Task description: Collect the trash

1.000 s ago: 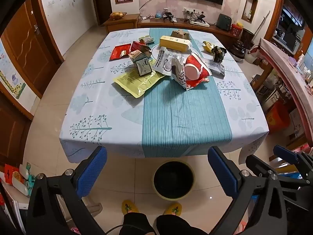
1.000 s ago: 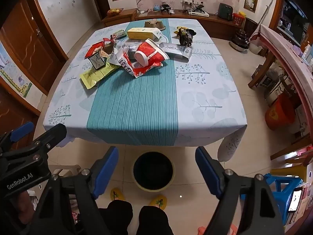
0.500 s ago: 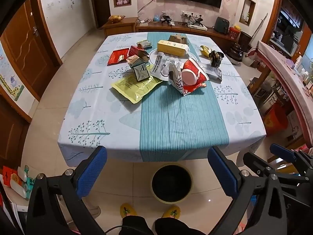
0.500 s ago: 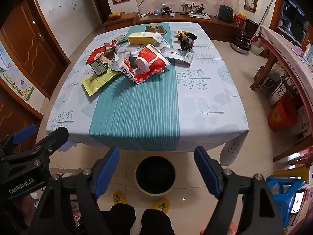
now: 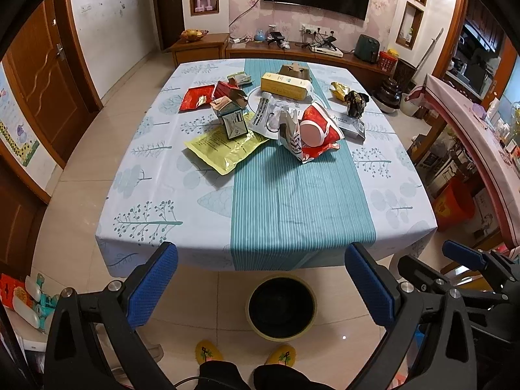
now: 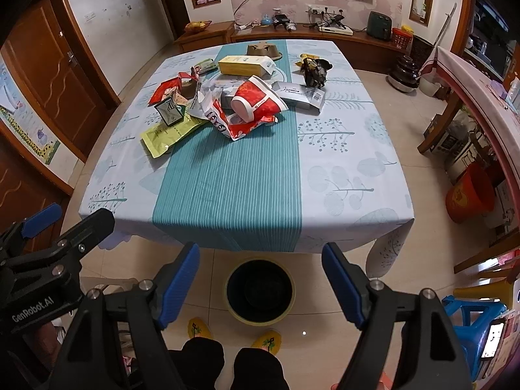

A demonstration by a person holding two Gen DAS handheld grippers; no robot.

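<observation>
Below both pairs of fingers, on the floor at the near edge of the counter, stands the dark bin, ringed in yellow and apparently bare inside. Over the last second the view shifts slightly, so the counter sits a little higher in frame and more floor shows near our feet, but nothing on it moves. The trash lies heaped on the far half of the cloth: a red paper cup, a yellow-green pouch, a yellow box and crumpled wrappers. Our left gripper and right gripper hang released, nothing between the blue pads, well apart from the pile. We judge collection has not begun; the reach across comes first.
</observation>
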